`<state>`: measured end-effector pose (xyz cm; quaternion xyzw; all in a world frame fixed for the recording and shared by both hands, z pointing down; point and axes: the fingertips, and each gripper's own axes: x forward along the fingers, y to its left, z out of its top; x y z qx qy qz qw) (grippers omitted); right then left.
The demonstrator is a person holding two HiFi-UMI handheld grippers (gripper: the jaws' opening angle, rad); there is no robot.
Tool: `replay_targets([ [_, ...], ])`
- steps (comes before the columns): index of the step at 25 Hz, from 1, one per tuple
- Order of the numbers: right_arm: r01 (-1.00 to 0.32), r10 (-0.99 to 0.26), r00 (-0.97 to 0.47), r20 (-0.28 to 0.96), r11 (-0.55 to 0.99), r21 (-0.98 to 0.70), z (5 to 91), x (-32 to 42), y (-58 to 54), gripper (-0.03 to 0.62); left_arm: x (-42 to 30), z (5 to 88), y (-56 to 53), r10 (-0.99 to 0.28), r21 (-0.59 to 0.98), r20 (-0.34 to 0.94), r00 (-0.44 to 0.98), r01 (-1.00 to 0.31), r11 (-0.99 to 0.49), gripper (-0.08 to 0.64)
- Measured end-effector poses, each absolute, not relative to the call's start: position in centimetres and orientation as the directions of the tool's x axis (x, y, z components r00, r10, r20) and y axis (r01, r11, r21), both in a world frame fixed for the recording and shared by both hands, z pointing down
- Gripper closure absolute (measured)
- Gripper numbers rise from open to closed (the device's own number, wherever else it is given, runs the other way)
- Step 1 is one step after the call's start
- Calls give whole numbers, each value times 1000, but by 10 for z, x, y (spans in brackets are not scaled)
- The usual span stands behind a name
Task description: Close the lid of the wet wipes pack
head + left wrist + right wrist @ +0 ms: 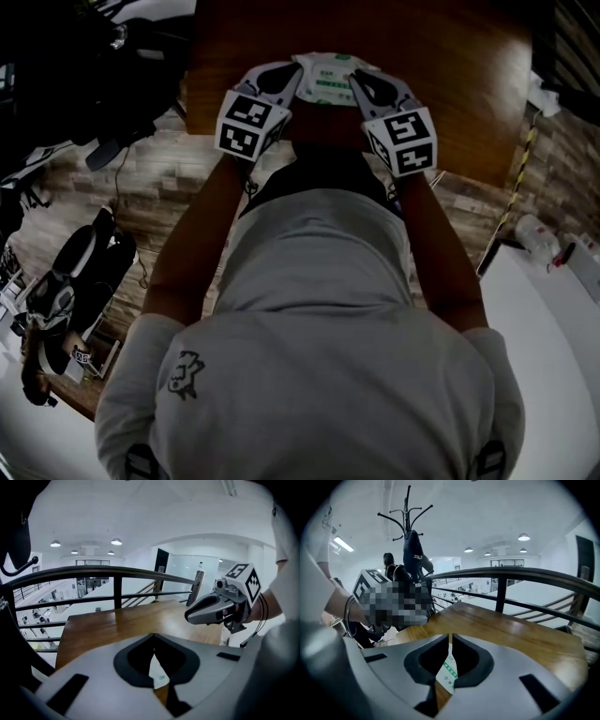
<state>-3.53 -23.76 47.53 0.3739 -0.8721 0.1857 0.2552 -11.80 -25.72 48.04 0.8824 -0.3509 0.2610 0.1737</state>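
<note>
Jaws of left gripper (292, 75) and right gripper (359, 84) are pinching shut on opposite edges of the wet wipes pack (328, 77), which is spanning between them over the wooden table (459, 66). Both forearms are reaching forward, with the grippers tilting downward. The pack's lid is too dim to read. Beyond the fingertips, a railing (117, 572) is bordering the table, near a coat stand (408, 513).

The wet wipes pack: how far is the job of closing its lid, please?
Probably done: the wet wipes pack looks flat, with no lid standing up, though the head view is too dark to be sure. In hand: nothing clearly; the left hand-held gripper and the right hand-held gripper flank the pack with jaws together. Left: only to confirm that the lid is pressed shut.
</note>
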Motion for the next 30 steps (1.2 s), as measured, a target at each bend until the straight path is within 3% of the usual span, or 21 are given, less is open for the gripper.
replay_targets([
  [19,-753,-701,-646,303,649,-103,305,-21,-215,554,-130,297,-228,-652,12,329,683,-694,-720,548],
  [30,-756,-729,-646,228,652,-57,265,-23,-193,552,-161,280,-205,-683,11,275,677,-713,-701,548],
])
